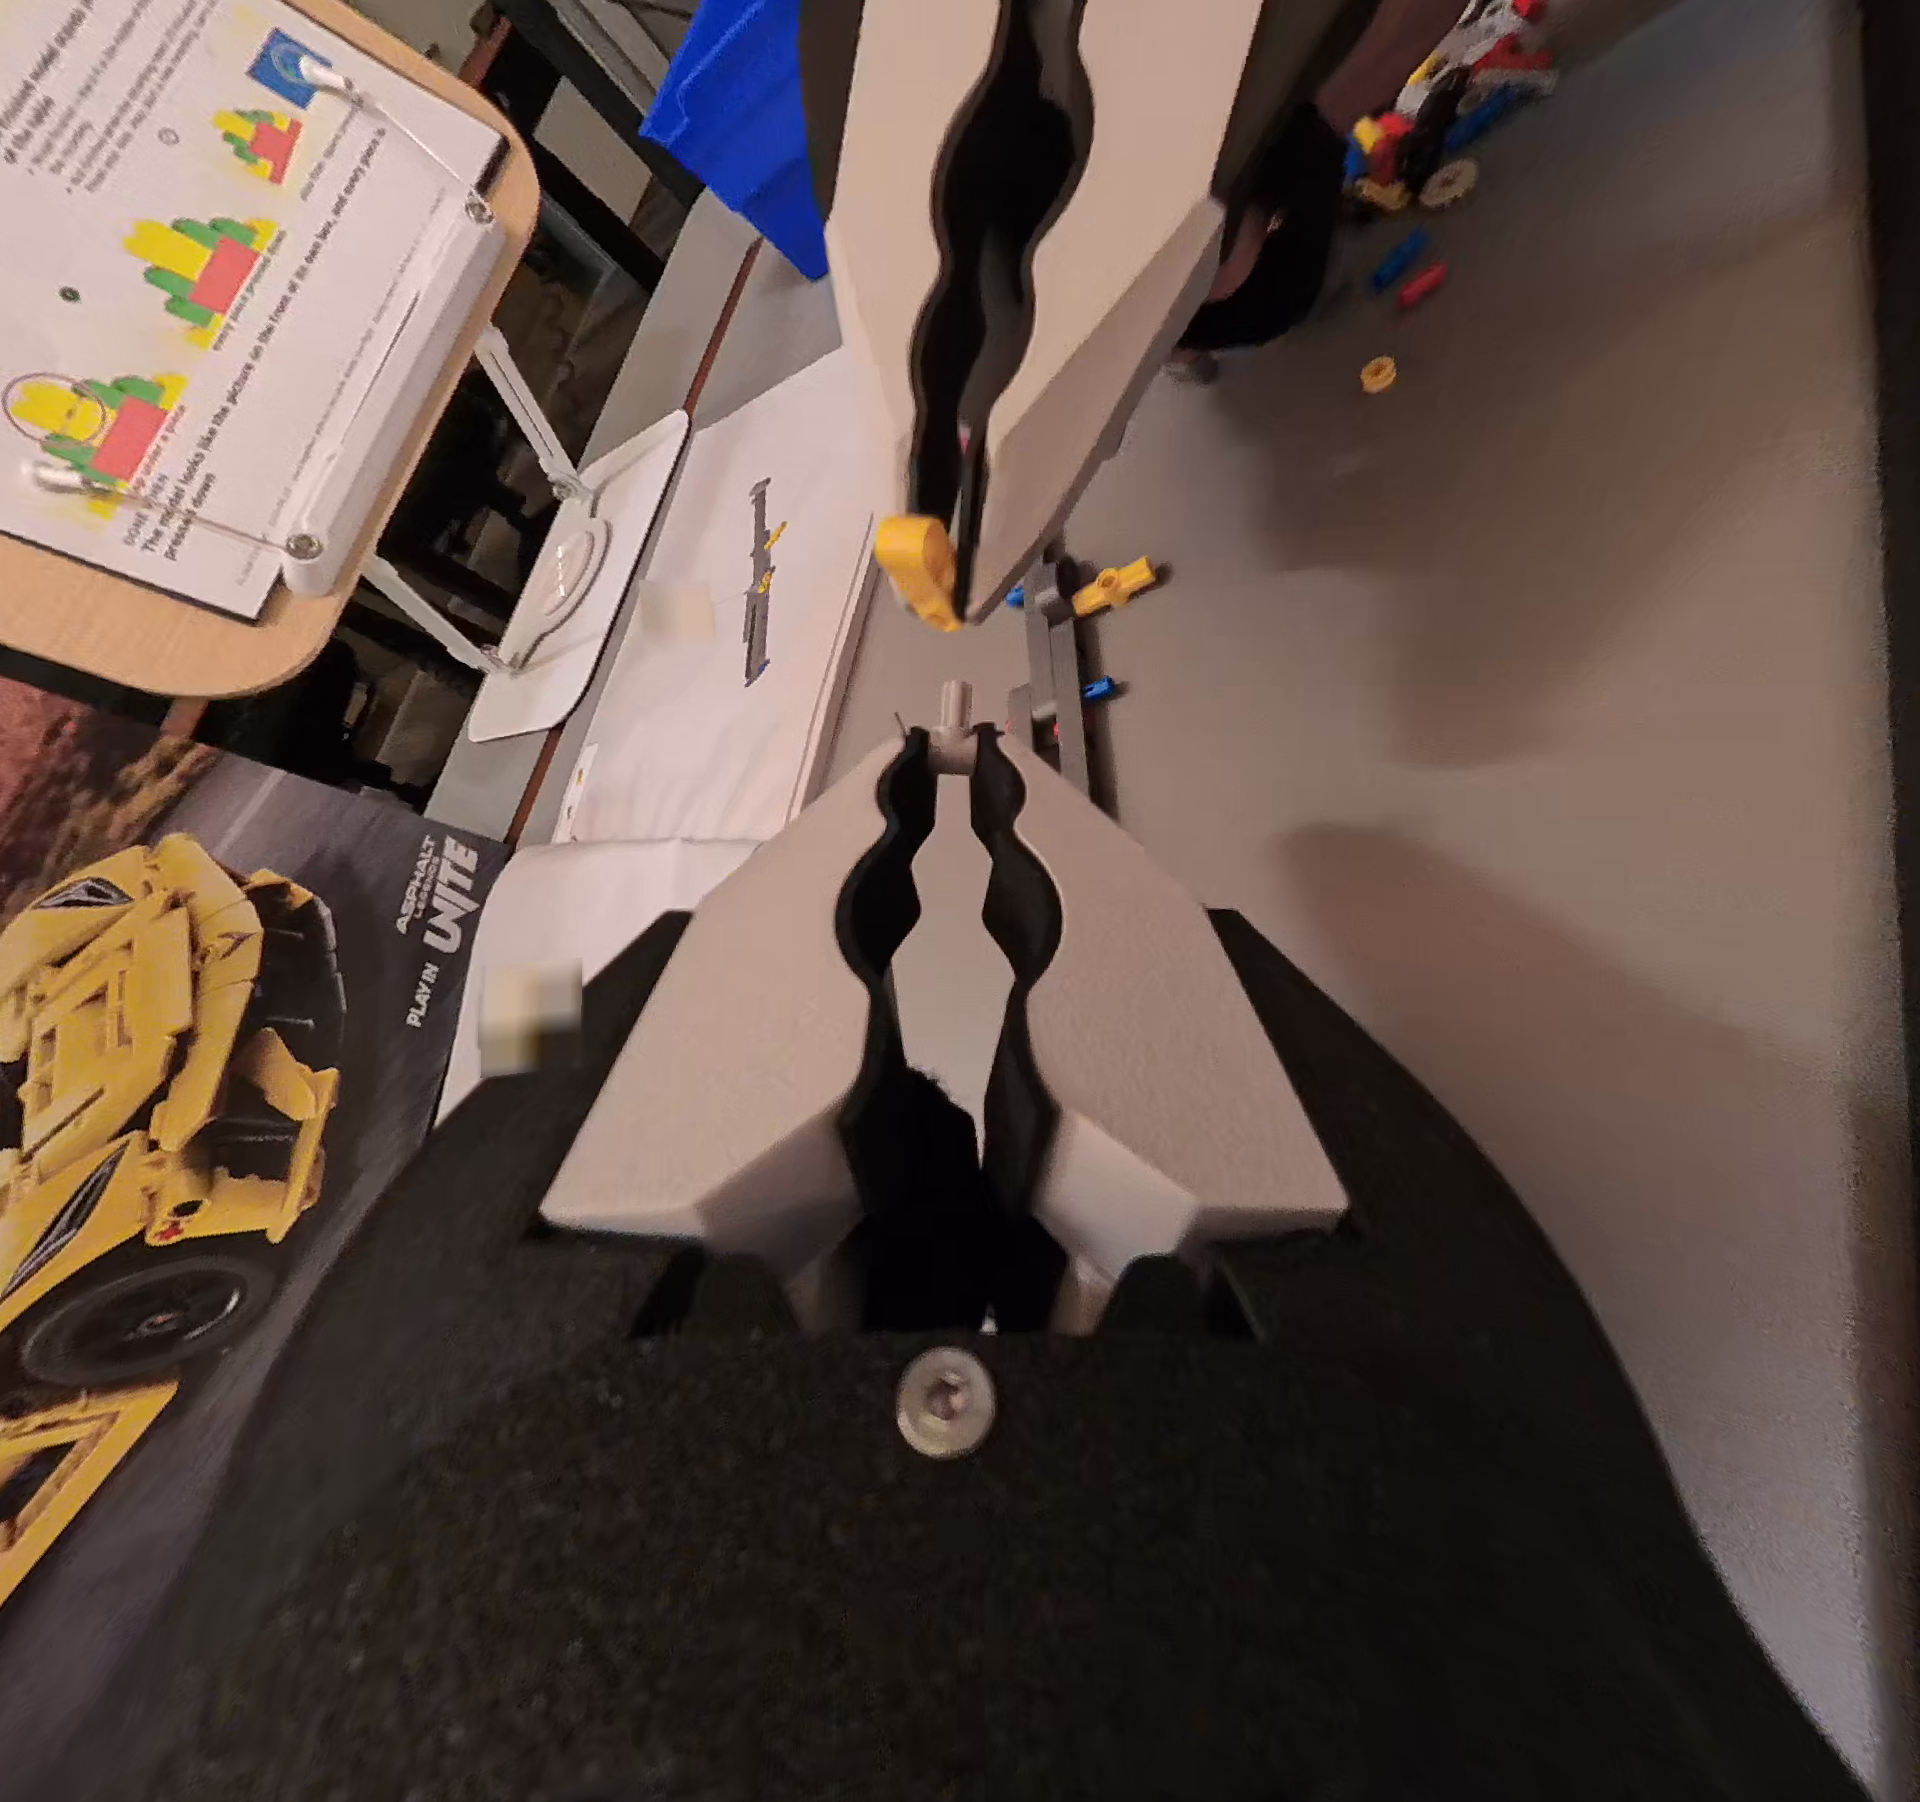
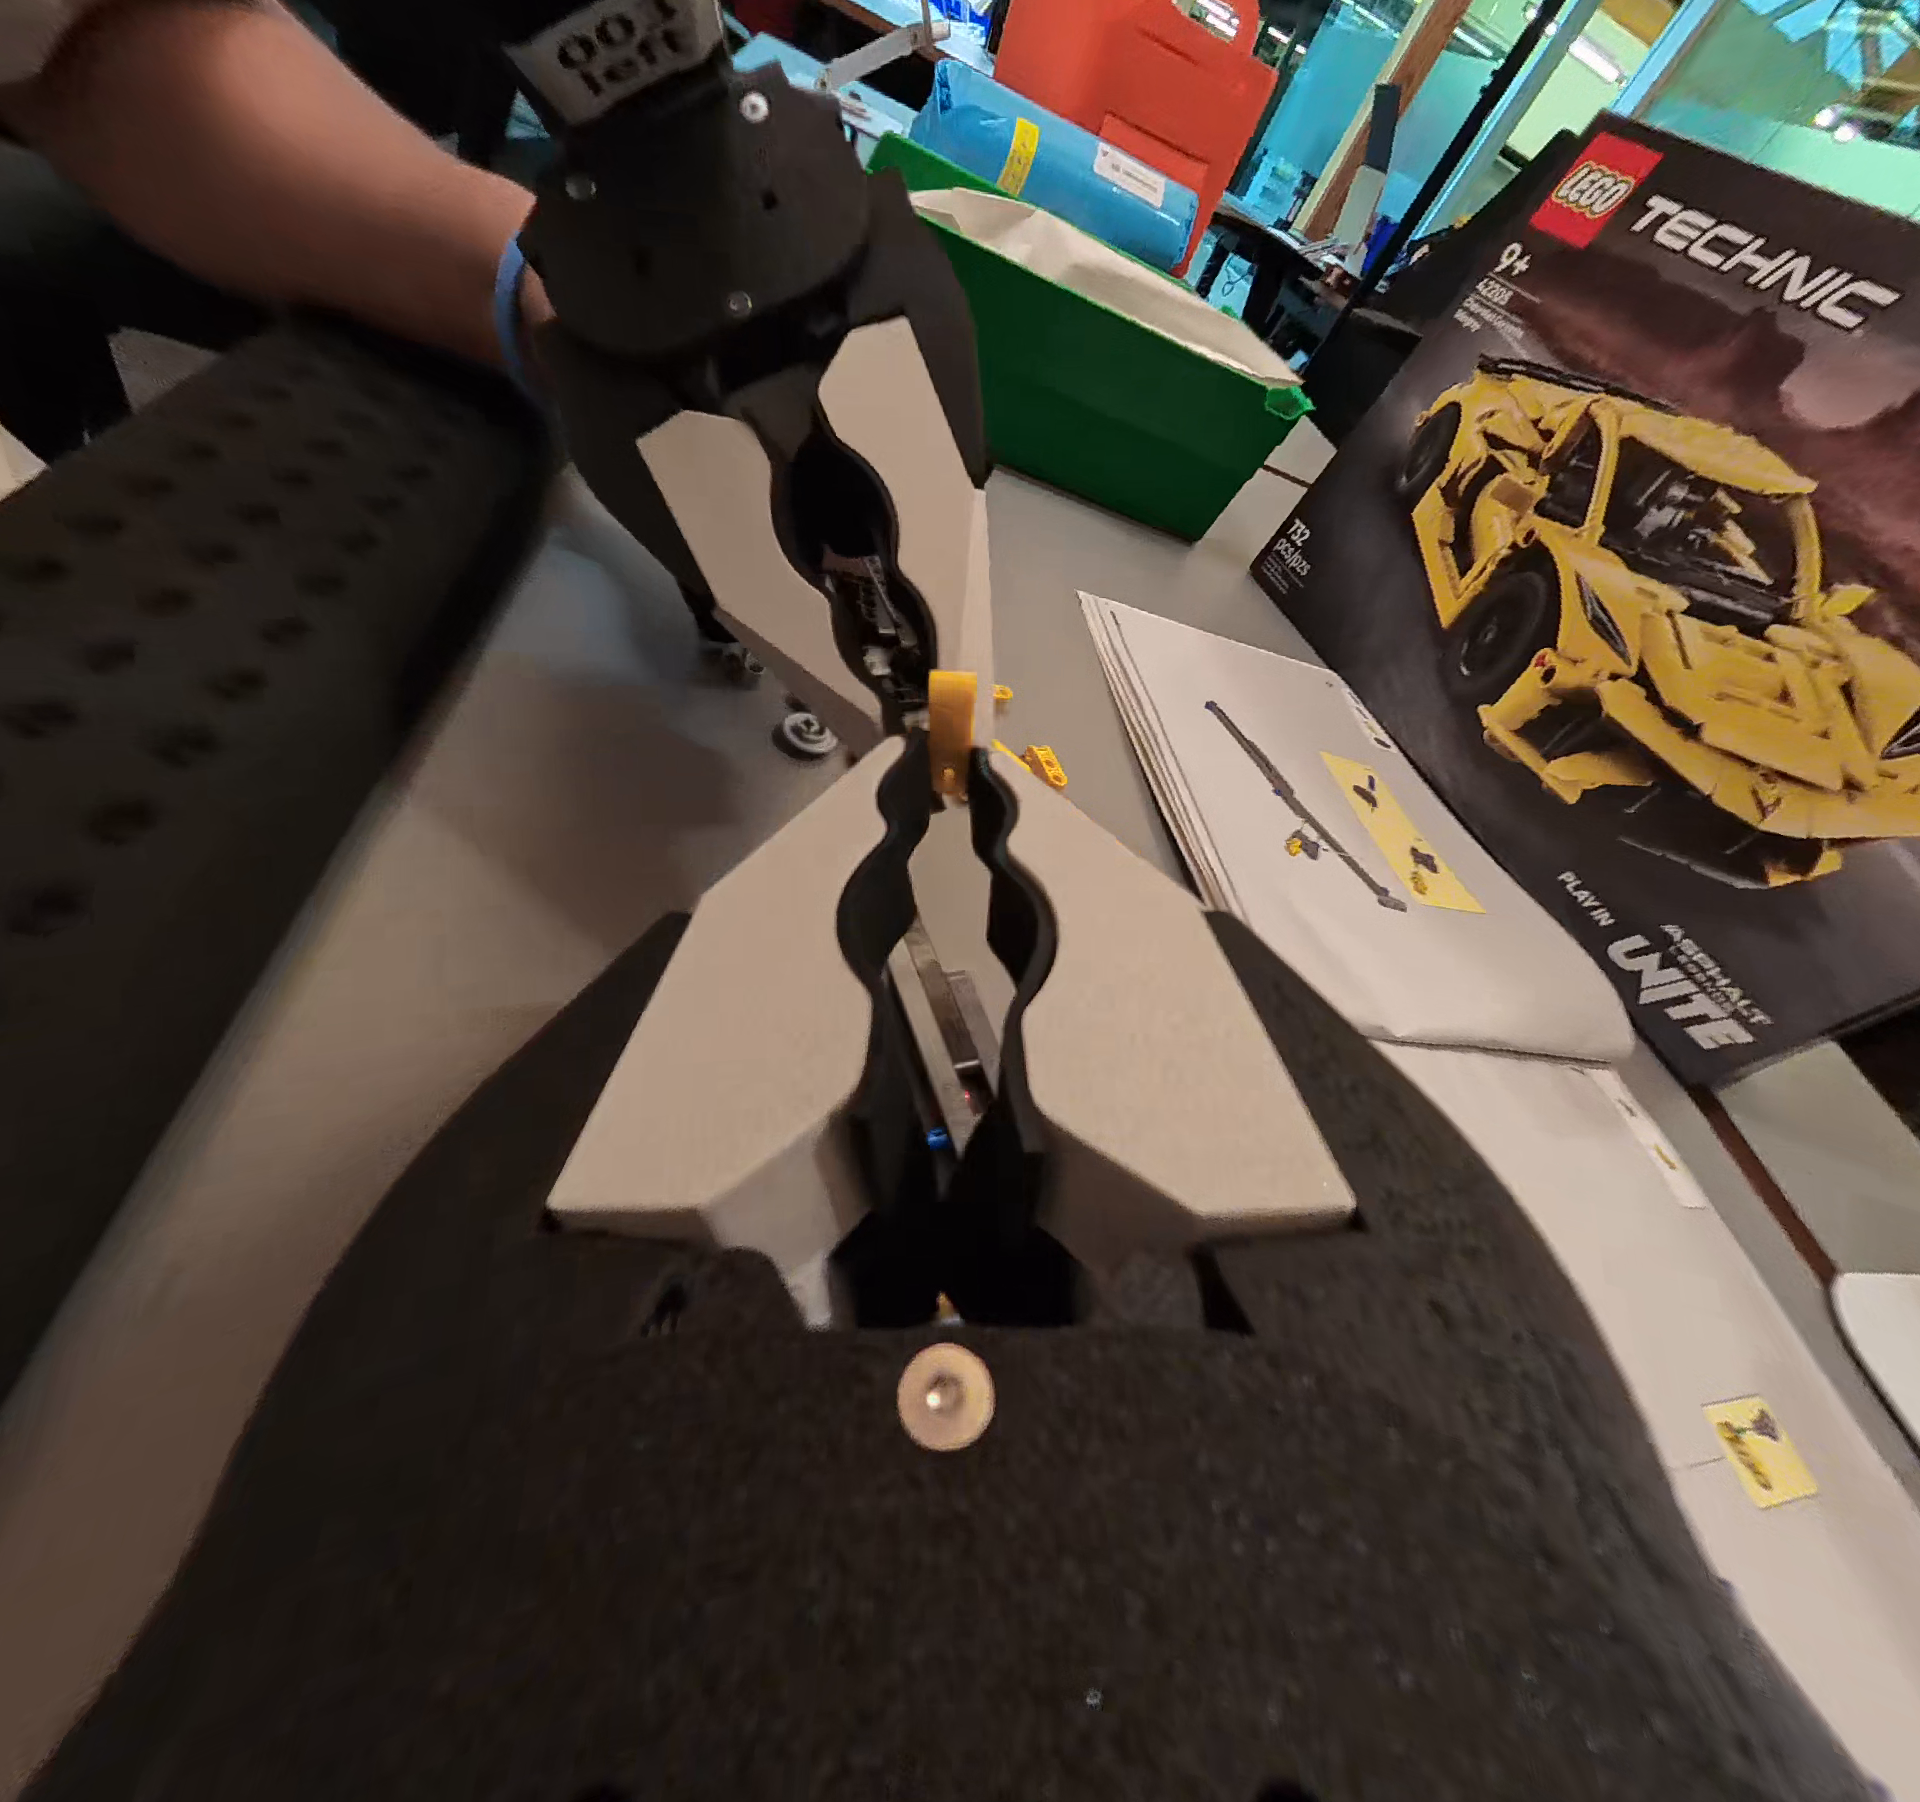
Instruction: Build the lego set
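- Grey, wedge-shaped fingers of the left gripper [image 1: 951, 750] pinch a small light-grey plastic connector piece [image 1: 954, 726] between their tips; the jaws stand nearly closed, with only that piece between them, above the grey tabletop [image 1: 1455, 817].
- Just beyond those tips a long dark-grey beam assembly [image 1: 1055, 682] with blue pins lies on the tabletop, a small yellow connector [image 1: 1114, 591] at its far end.
- Above it the right gripper [image 1: 951, 599] comes in from the far side, jaws almost shut on a yellow curved plastic piece [image 1: 920, 573]; in the right wrist view the same yellow piece sits clamped upright at the fingertips, close to the left gripper's tips.
- To the left of the beam lies an open white instruction booklet [image 1: 758, 630], showing a drawing of a long beam.
- Beside the booklet leans a dark set box with a yellow car pictured [image 2: 1621, 630].
- Farther off, loose red, blue and yellow pieces [image 1: 1403, 266] lie scattered near a small multicoloured brick vehicle [image 1: 1455, 111].
- Behind the booklet stand a blue plastic bin [image 1: 748, 90] and a green plastic bin [image 2: 1101, 402].
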### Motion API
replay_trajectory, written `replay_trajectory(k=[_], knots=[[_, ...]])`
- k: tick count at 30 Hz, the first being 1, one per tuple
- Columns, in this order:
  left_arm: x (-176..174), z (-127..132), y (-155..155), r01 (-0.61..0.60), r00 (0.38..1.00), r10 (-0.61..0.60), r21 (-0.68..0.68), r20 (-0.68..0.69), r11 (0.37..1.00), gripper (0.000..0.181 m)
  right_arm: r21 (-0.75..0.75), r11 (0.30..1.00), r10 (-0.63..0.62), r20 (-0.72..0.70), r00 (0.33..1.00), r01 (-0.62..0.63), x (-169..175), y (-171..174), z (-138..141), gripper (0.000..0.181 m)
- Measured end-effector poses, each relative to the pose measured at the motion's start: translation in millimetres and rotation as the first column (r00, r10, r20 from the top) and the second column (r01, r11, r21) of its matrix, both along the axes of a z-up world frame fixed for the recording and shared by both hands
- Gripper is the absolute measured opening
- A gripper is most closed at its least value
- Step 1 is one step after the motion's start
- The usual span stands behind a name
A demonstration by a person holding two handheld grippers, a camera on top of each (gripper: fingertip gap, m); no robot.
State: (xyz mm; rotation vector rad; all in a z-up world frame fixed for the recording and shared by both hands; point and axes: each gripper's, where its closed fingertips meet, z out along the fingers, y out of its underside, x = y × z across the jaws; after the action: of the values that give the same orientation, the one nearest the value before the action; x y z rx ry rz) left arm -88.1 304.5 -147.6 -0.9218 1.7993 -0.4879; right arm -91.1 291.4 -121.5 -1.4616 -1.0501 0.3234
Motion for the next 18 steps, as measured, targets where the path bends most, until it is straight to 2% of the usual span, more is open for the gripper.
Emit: replay_trajectory(k=[5,18], knots=[[1.9,-0.7,-4.9,-0.002,1.000,0.002,0.053,-0.005,0.999,0.005,0.021,1.000,0.021,0.057,0.998,-0.023,-6.2,-2.7,-5.5,0.006],[-1.7,-10.1,-5.3,0.018,0.998,-0.015,0.048,-0.060,0.999,0.005,0.014,1.000,0.025,0.123,0.992,-0.026,-8.7,-2.1,-18.1,0.007]])
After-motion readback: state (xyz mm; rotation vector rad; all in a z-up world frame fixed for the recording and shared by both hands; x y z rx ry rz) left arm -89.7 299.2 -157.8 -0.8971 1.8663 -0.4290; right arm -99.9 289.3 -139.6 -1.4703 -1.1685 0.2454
